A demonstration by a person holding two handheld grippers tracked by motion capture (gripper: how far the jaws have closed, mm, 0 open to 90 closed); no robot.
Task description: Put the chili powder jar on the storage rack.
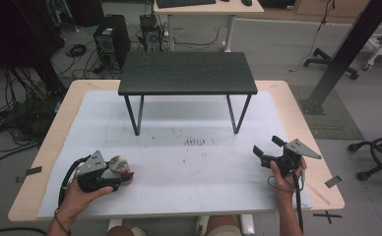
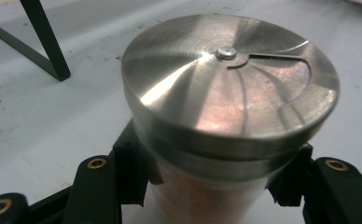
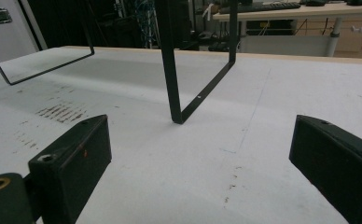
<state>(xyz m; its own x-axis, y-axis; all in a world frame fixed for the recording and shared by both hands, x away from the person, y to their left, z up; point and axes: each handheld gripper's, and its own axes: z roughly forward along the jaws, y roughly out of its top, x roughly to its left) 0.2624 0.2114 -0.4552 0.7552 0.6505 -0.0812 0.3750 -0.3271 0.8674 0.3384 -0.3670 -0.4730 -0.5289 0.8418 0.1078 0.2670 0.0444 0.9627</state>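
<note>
Near the front left corner of the tabletop (image 1: 297, 105), on the white sheet (image 1: 179, 162) that covers most of it, the left gripper (image 1: 122, 176) is clamped on a spice shaker (image 1: 119, 166); in the left gripper view its black pads (image 2: 131, 170) press on either side of the clear body just below the brushed-metal lid (image 2: 230, 79), and reddish-orange powder shows through the wall; the shaker stands upright on the sheet; the person's left hand (image 1: 78, 194) holds the gripper low and level. Near the front right corner, the right gripper (image 1: 266, 146) is held in the right hand (image 1: 285, 172) with its jaws spread wide and nothing between them; they point toward the black riser shelf (image 1: 187, 73) at the back middle, whose metal leg (image 3: 172, 70) stands ahead of them.
</note>
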